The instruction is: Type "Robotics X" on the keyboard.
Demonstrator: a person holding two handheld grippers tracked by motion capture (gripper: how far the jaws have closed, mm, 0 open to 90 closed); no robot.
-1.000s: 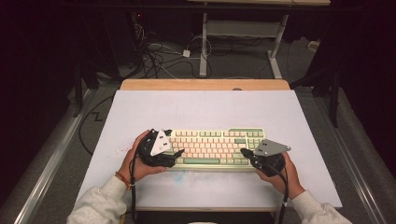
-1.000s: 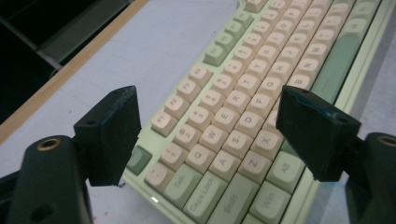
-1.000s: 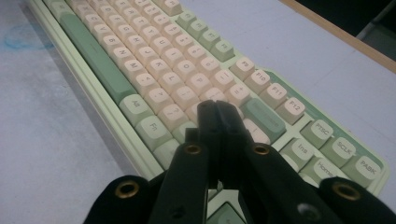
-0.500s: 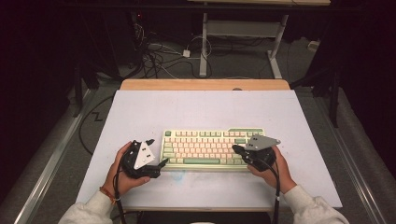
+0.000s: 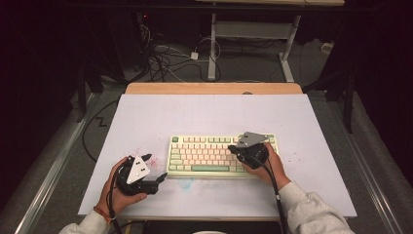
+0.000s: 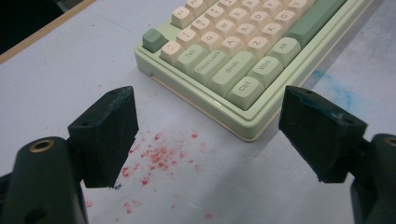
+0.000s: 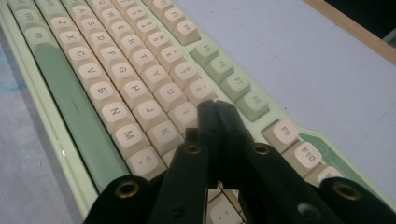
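Observation:
A pale green keyboard (image 5: 209, 155) with cream keys lies on the white table mat (image 5: 214, 112). My left gripper (image 5: 157, 167) rests to the left of it, near the mat's front edge, with its jaws wide open and nothing between them. In the left gripper view the left gripper (image 6: 212, 135) frames the keyboard's (image 6: 233, 51) near left corner, by the Ctrl key. My right gripper (image 5: 233, 149) hovers over the keyboard's right half and points left. The right gripper (image 7: 217, 109) is shut, with its tips just above the keys (image 7: 116, 93) near K and the number row.
Red specks (image 6: 159, 154) dot the mat beside the left gripper, and a blue smear (image 6: 334, 88) lies in front of the keyboard. A wooden table edge (image 5: 214, 88) runs along the back. Cables (image 5: 165, 61) and a desk frame (image 5: 253, 34) sit on the floor beyond.
My left gripper has drawn away from the keyboard's left end, leftward and toward the front edge. My right gripper has moved left from beside the keyboard's right end to over its keys.

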